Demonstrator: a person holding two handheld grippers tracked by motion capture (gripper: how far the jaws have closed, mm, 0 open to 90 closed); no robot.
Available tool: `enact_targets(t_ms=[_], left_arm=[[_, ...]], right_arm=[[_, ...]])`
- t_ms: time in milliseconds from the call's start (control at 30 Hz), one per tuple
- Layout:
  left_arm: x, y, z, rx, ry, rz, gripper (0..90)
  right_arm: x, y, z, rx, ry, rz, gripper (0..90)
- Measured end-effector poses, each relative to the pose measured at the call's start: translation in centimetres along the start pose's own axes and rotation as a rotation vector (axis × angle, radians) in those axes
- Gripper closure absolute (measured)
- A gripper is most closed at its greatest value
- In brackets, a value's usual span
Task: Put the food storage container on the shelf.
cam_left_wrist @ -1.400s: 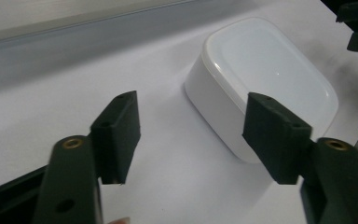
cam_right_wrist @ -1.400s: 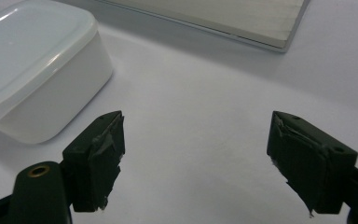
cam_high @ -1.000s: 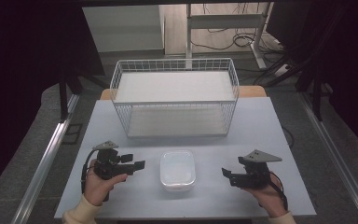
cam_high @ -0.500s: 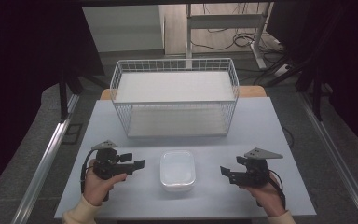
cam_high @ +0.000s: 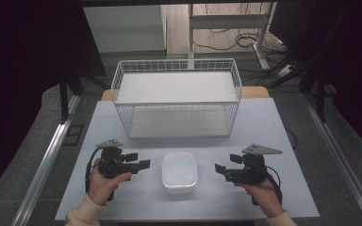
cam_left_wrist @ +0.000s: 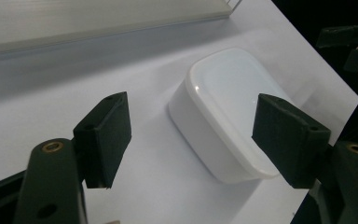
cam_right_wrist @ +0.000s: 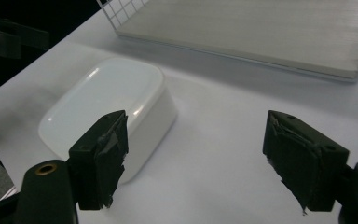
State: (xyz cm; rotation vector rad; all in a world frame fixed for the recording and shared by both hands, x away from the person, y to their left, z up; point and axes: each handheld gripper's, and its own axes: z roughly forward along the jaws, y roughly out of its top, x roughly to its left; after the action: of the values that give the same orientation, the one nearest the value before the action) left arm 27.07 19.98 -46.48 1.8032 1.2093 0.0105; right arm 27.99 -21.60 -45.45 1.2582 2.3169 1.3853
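Observation:
A white lidded plastic box (cam_high: pixel 179 171) (cam_left_wrist: pixel 228 107) (cam_right_wrist: pixel 109 109) lies near the front middle of the pale table (cam_high: pixel 264 127). My left gripper (cam_high: pixel 139 160) (cam_left_wrist: pixel 200 140) is held to the box's left, open, jaws pointing at it with nothing between them. To the box's right my right gripper (cam_high: pixel 222 169) (cam_right_wrist: pixel 200 158) is open too, aimed at the box, with a gap of bare table in between. Neither gripper touches the box.
A white wire basket (cam_high: pixel 177 96) (cam_right_wrist: pixel 270 28) with a pale liner stands at the back middle of the table. Dark floor, metal rails and desk legs surround the table. Bare table lies between basket and box.
The right gripper has shifted slightly left toward the box. The left gripper and the box have not visibly moved.

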Motion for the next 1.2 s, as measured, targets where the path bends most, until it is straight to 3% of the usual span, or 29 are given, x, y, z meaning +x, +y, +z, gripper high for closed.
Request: enact_targets(t_ms=[167, 500, 700, 933, 1200], left_arm=[[-0.3, 0.8, 1.1, 0.007, -0.039, -0.019, 27.3], [0.1, 0.6, 2.4, 0.040, -0.057, -0.054, 27.5], [0.0, 0.2, 3.7, 0.074, -0.082, -0.066, 27.8], [-0.4, 0.0, 4.5, 0.093, -0.094, -0.066, 28.9], [-0.4, -0.1, 5.4, 0.117, -0.107, -0.083, 29.1]], right_arm=[[1.1, 1.0, 1.4, 0.008, 0.029, -0.003, 24.8], [2.6, 2.1, 4.3, 0.041, 0.092, 0.042, 27.1], [3.0, 1.7, 6.0, 0.086, 0.105, 0.073, 28.2], [2.8, 1.0, 6.9, 0.108, 0.128, 0.115, 30.7], [3.1, 0.6, 7.7, 0.140, 0.139, 0.117, 31.4]])
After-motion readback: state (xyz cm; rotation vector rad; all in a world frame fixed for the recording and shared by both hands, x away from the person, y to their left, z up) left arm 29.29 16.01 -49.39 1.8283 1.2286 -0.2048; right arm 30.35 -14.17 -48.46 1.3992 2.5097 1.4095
